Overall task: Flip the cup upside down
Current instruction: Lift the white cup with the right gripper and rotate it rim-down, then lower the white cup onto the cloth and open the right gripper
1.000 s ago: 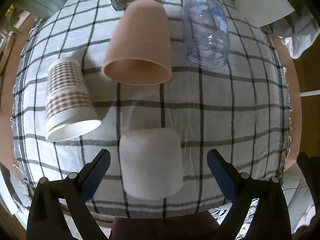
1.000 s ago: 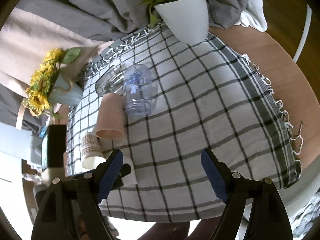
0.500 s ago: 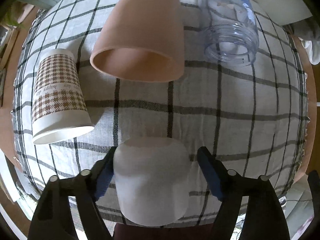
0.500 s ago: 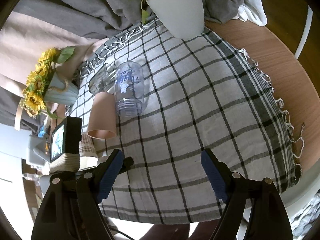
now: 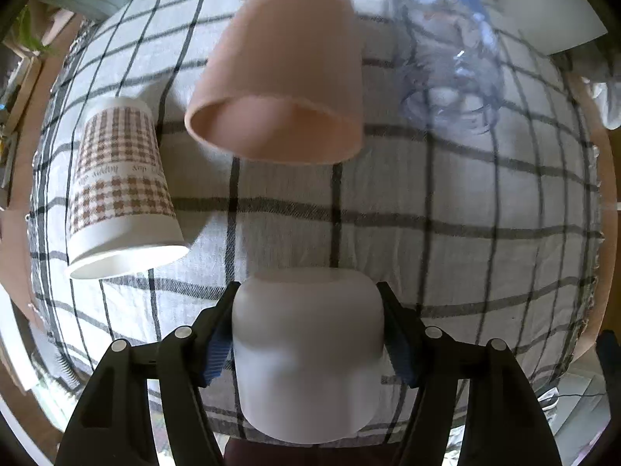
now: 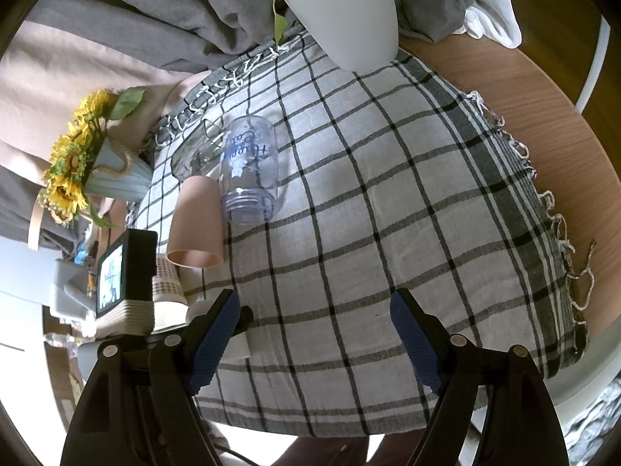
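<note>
White matte plastic cup (image 5: 308,353) sits between the two fingers of the left claw (image 5: 307,334), lying on the checked black-and-white cloth (image 5: 446,256) at the near edge of the desk. Both blue finger pads (image 5: 217,345) press against its sides, left and right: claw clenched on the cup. Cup's flat end faces away from the camera; which end is the mouth cannot be told.

Beyond it, on the same cloth:
- pink plastic tumbler (image 5: 287,77) on its side, open mouth toward the camera, straight ahead of the held cup and apart from it.
- paper cup with brown houndstooth print (image 5: 120,186), also on its side, mouth toward the camera, to the left of the tumbler.
- clear plastic jar with blue lettering (image 5: 450,62), on its side, right of the tumbler, blurred.

Right claw (image 6: 312,334) hangs released over bare cloth, jaws wide apart, nothing between them. From its view the jar and tumbler lie side by side, touching or nearly so. White conical plant pot (image 6: 345,19) stands at the far edge of the cloth. Sunflowers in a pale blue pot (image 6: 73,171) off the far left. Round wooden desk (image 6: 543,124) shows past the fringe.
</note>
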